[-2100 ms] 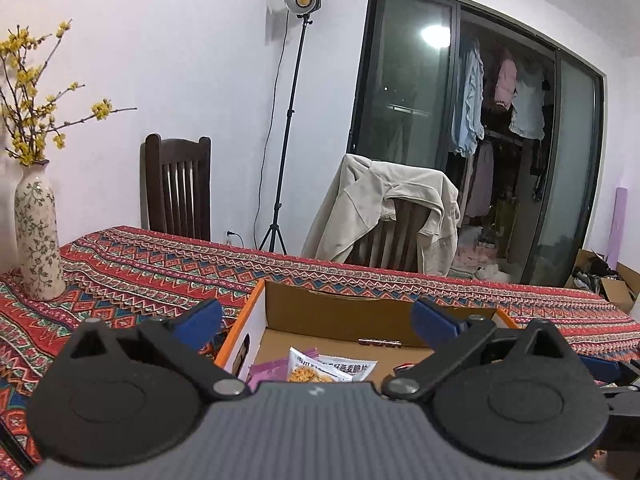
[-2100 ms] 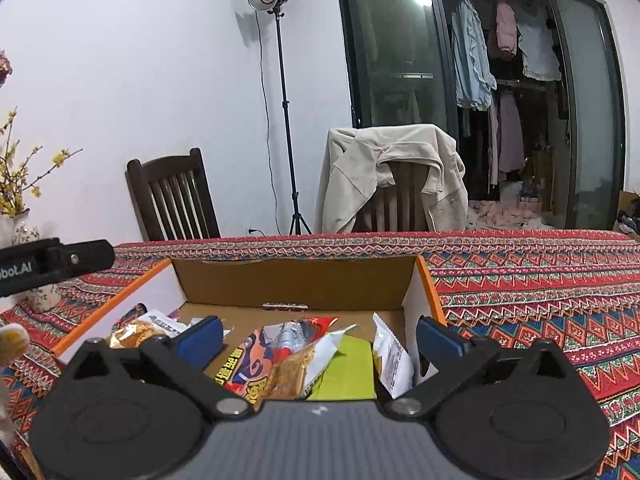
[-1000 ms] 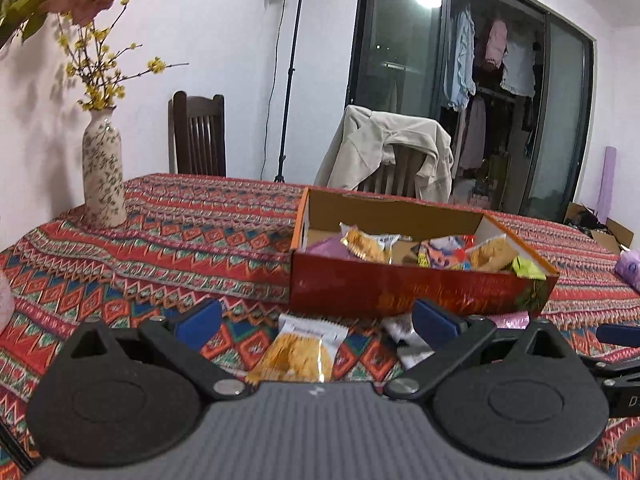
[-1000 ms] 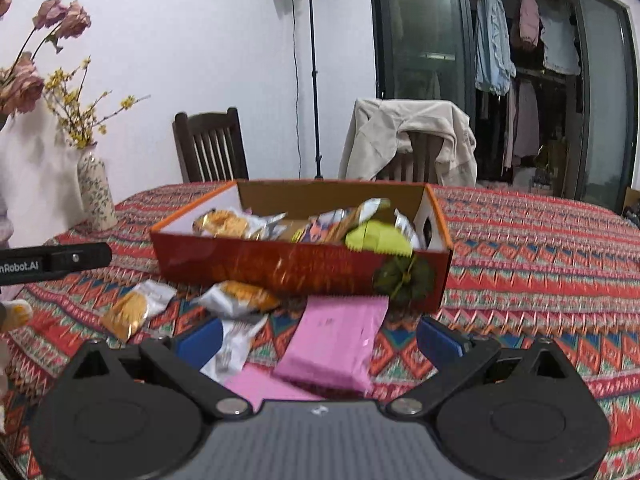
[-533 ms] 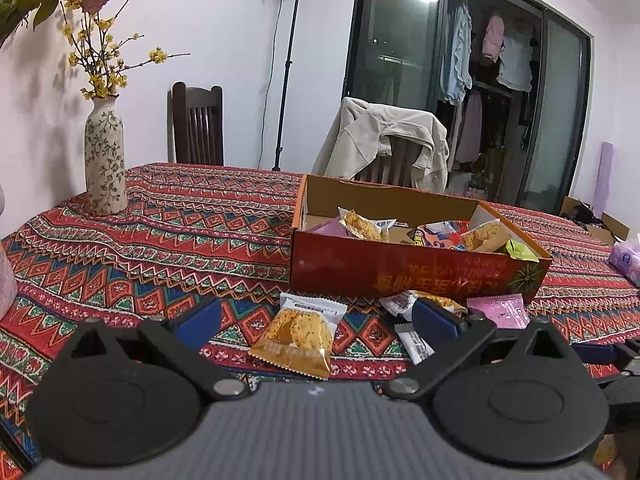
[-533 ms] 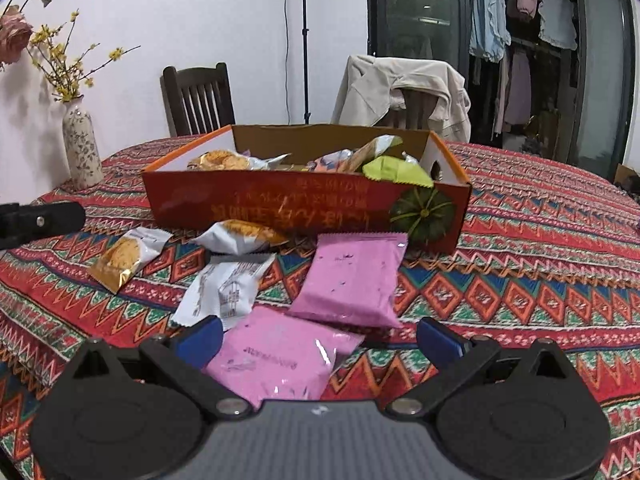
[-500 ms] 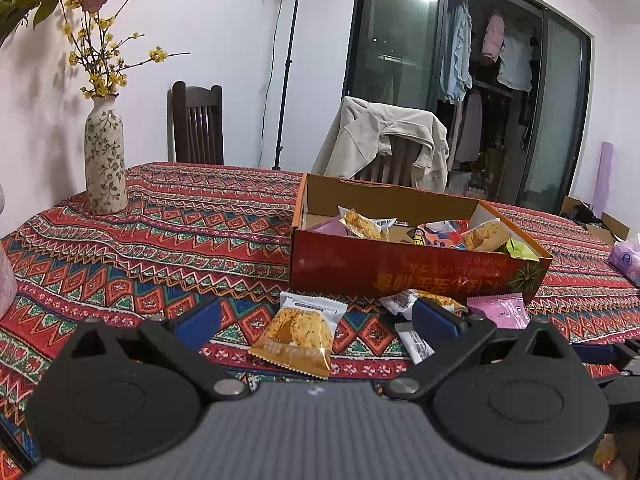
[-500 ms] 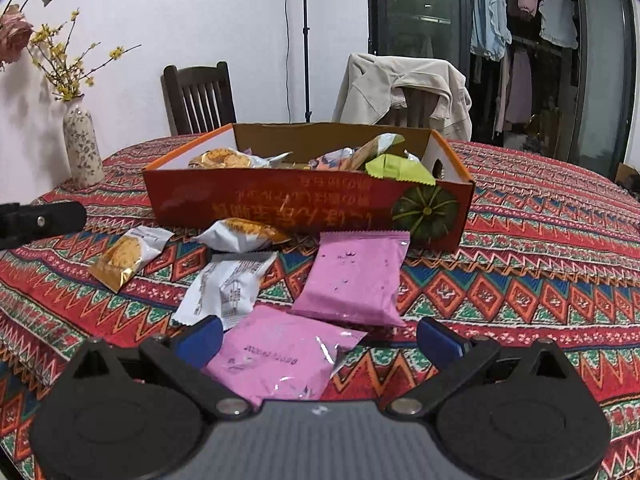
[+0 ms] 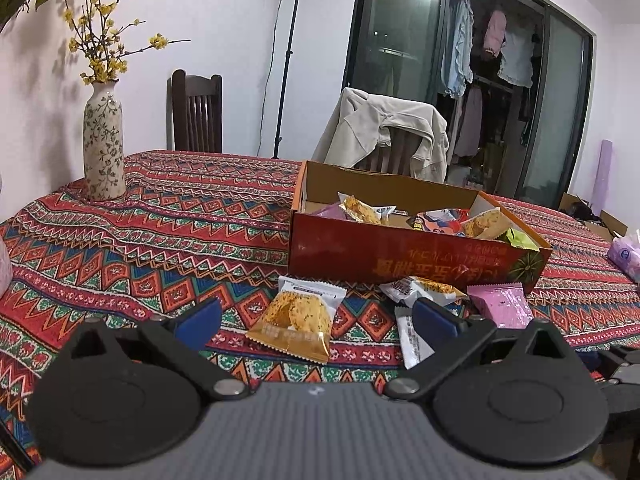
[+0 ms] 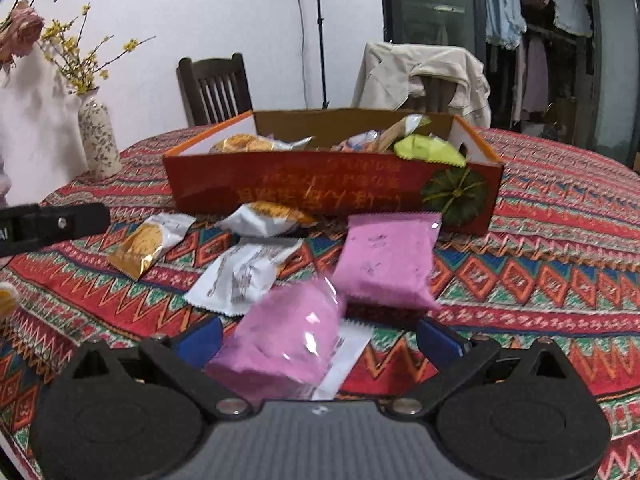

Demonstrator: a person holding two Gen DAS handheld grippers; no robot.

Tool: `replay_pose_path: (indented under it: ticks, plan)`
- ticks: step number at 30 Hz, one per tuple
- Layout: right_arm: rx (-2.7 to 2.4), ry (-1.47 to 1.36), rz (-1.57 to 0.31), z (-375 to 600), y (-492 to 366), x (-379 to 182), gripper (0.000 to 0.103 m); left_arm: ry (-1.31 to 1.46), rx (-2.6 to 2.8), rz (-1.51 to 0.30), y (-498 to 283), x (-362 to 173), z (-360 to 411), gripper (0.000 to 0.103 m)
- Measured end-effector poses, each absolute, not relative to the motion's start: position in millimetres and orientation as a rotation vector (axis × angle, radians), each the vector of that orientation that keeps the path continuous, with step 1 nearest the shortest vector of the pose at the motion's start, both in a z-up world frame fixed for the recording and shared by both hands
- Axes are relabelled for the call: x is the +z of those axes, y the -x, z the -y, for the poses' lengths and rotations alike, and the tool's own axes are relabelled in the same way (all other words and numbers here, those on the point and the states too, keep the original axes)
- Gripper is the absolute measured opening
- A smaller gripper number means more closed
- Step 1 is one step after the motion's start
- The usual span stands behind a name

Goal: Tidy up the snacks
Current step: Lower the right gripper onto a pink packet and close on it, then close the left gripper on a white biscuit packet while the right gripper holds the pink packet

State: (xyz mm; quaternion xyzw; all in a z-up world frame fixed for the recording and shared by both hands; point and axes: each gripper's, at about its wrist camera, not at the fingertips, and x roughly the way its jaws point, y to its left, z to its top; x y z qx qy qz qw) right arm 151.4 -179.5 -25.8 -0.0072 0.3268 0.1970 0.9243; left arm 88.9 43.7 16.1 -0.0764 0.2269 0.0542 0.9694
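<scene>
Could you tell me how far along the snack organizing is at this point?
Partly done: several snacks already sit in the red box. Nothing is in hand; the right tongs are open around the nearer pink packet, and the left tongs are open over the gold cracker packet. Five packets remain on the tablecloth, including a second pink packet.

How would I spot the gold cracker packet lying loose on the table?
Start at the long red cardboard box on the patterned tablecloth. Look just in front of its left corner, on the vase side. The gold-and-white cracker packet lies there alone, the only loose packet with a gold foil end.
</scene>
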Motion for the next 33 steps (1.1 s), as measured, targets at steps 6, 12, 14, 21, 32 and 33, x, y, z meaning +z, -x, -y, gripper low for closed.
replay_pose_path:
  ticks: [6,12,14,21,32,33]
  plan:
    - [0.408,0.002,-0.676,183.1,-150.8,-28.3,0.103,0.161,0.124,-0.468,-84.1,13.0,-47.5,0.103]
    - [0.388,-0.009,-0.672,190.6,-152.6,-27.7,0.103,0.174,0.140,-0.472,-82.1,11.3,-54.4,0.103]
    - [0.379,-0.014,-0.663,193.1,-152.6,-25.9,0.103,0.178,0.139,-0.475,-82.5,10.4,-55.2,0.103]
    - [0.400,0.093,-0.672,177.5,-145.9,-30.3,0.081,0.181,0.128,-0.488,-84.5,6.6,-54.4,0.103]
    - [0.411,0.054,-0.554,193.2,-135.8,-6.9,0.065,0.117,0.133,-0.533,-105.0,9.2,-51.2,0.103]
    - [0.407,0.051,-0.544,195.3,-137.1,-4.0,0.065,0.104,0.136,-0.541,-111.0,10.2,-49.9,0.103]
